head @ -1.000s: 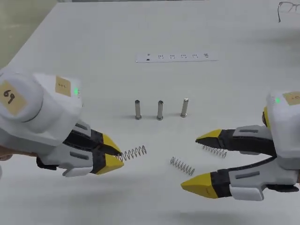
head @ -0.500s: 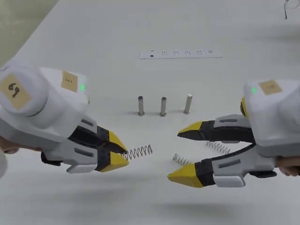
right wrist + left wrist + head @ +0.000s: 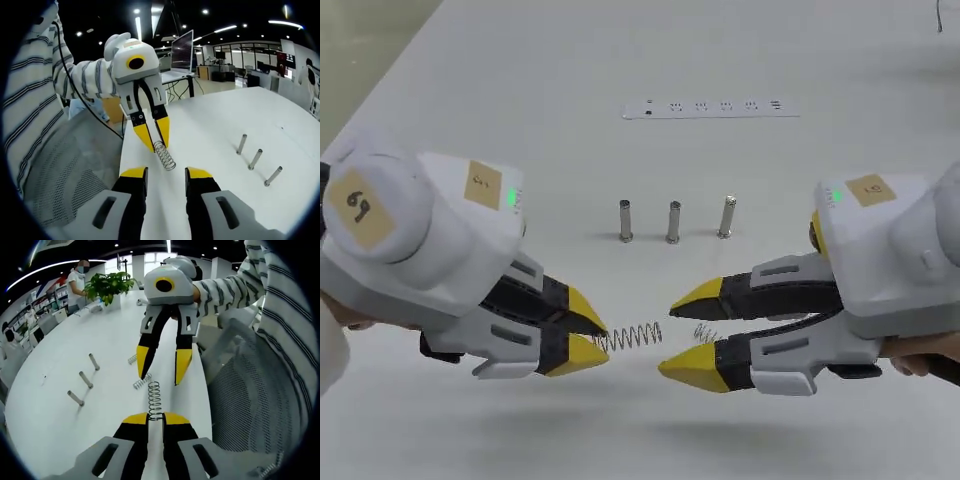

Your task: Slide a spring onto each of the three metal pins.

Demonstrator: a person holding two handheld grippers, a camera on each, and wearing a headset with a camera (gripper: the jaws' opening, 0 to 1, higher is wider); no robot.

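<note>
Closing in from the right, the right gripper has come much nearer to the left gripper than it was a second ago. Its jaws stand wide open, just in front of the free end of the spring. The left gripper is clamped on the other end of this spring, which sticks out toward the right gripper. I judge that a handover or a regrip is being prepared before the spring goes on a pin. All three pins stand upright and bare on the table, well behind. The parts sit in no container: two spare springs lie loose on the table.
</note>
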